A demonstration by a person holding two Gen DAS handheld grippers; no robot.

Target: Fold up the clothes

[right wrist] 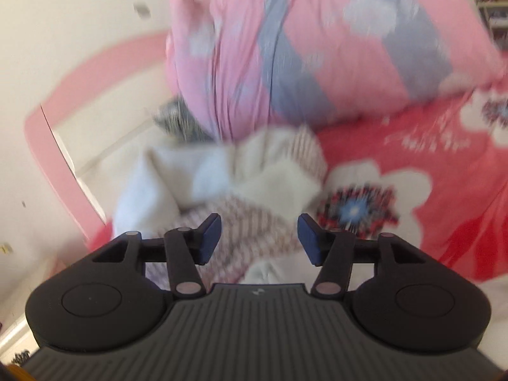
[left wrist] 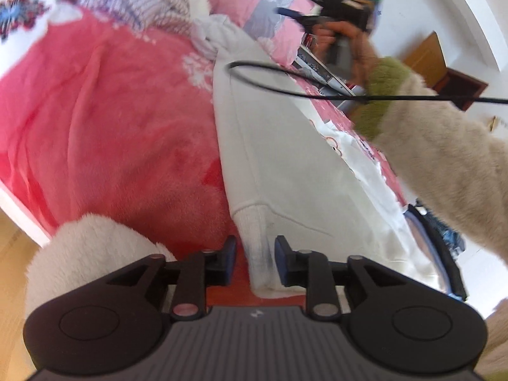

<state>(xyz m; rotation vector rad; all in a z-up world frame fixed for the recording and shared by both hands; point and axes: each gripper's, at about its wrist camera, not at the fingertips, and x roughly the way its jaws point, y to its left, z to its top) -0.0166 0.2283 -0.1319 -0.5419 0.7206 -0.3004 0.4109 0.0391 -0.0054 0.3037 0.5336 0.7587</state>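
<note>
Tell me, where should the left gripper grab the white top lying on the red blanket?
Probably at the ribbed cuff, coming in from the near end. That narrow band of the white top already lies between the open left gripper pads, and it is thin enough to pinch.

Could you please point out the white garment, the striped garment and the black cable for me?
white garment (left wrist: 285,158), left wrist view, flat folded body.
striped garment (right wrist: 250,228), right wrist view, striped fabric between the fingers.
black cable (left wrist: 285,90), left wrist view, loop's lower run.
</note>
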